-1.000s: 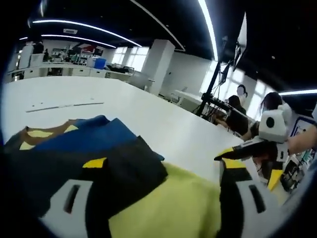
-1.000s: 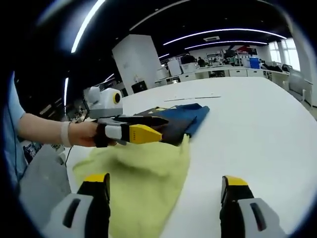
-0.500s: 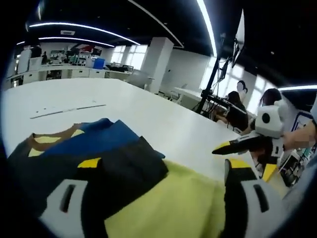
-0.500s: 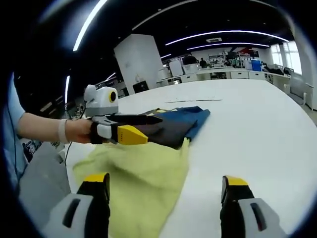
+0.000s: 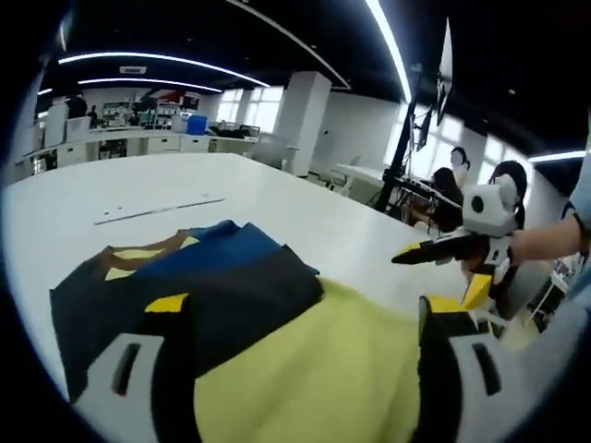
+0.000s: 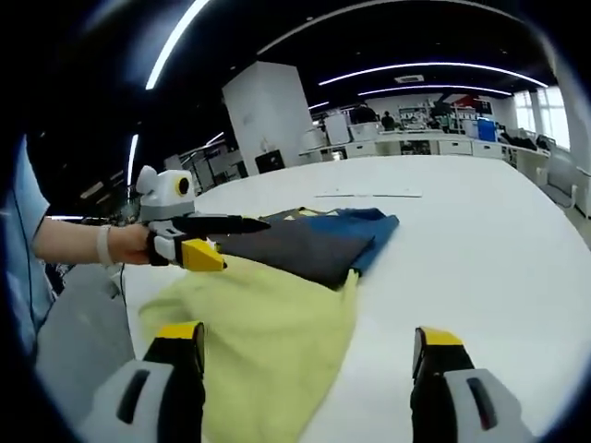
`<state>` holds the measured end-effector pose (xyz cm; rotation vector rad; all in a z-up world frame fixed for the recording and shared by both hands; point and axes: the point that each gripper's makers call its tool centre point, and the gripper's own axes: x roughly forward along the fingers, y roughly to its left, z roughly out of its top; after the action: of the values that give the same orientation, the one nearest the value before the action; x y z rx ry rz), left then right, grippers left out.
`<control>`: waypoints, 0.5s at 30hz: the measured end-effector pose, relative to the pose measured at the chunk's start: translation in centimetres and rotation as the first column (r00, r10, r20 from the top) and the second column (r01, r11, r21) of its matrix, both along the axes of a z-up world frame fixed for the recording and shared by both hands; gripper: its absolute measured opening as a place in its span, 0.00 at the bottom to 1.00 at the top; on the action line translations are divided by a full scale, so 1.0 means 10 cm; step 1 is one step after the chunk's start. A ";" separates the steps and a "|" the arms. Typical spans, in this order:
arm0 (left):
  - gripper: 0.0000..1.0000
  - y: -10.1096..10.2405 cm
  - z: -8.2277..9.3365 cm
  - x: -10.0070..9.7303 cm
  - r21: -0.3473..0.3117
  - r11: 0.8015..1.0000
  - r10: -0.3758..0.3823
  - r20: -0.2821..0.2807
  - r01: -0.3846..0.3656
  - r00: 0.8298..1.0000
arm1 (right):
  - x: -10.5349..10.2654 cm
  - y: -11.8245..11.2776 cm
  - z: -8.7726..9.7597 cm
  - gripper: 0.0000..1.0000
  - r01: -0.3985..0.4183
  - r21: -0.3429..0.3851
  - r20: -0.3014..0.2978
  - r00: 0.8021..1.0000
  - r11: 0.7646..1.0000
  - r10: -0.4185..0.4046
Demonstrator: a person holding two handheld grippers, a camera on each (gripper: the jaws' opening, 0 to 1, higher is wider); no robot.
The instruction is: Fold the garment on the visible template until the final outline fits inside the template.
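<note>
Yellow garment [image 6: 268, 323]: lies on white bench [image 6: 480, 268], dark folded garments [image 6: 305, 242] just beyond. Left hand-held gripper [image 6: 217, 242] and right hand-held gripper [image 6: 309, 355] above it, jaws apart, empty.

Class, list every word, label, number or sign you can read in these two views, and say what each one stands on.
None can be read.
The yellow garment, the dark garment and the white table carry no visible print.
Red signage far across the room is too small and blurred to read.
</note>
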<state>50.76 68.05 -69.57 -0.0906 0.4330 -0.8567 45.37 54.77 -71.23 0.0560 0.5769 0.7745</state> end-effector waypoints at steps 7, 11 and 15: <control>0.98 0.44 0.06 -0.25 0.021 0.998 0.065 -0.007 -0.064 0.998 | 0.03 0.07 0.08 0.94 -0.019 0.015 0.020 1.000 1.000 0.018; 0.97 0.70 0.13 -0.38 0.020 0.992 0.121 -0.011 -0.121 0.993 | 0.05 0.11 0.14 0.94 -0.028 0.010 0.036 0.999 1.000 0.028; 0.98 0.99 0.17 -0.51 0.029 0.983 0.182 -0.007 -0.182 0.983 | 0.07 0.15 0.21 0.94 -0.036 0.012 0.051 0.998 0.999 0.036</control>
<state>45.68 77.97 -67.84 -0.1068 0.4383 -0.6701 46.06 56.29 -69.17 0.0381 0.5256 0.8127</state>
